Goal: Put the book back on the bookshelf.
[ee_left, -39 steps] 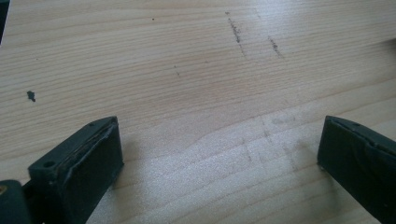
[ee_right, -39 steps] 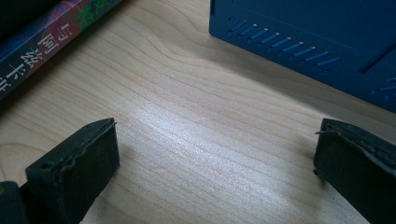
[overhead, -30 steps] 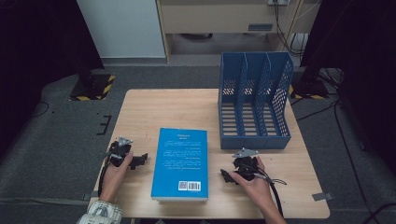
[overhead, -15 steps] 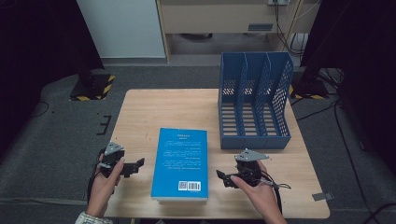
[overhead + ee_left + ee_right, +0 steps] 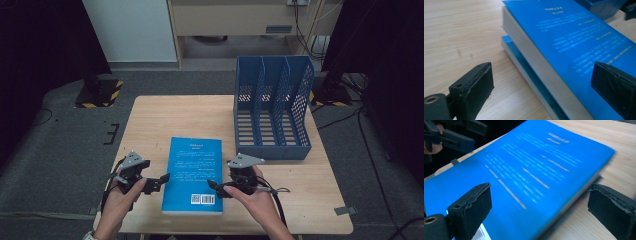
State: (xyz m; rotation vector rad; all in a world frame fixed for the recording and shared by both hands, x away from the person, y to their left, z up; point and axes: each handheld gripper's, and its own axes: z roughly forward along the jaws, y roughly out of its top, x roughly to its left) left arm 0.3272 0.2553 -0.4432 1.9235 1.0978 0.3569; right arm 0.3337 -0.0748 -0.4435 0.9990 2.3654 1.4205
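My left gripper (image 5: pixel 159 181) is spread wide at the left edge of the blue book (image 5: pixel 194 172), one jaw over the cover, the other beside the pages. My right gripper (image 5: pixel 215 188) gapes just as wide at the book's right edge. The book lies flat on the wooden table (image 5: pixel 165 117), near its front edge, with the blue file rack (image 5: pixel 272 112) standing beyond the book's far right corner.
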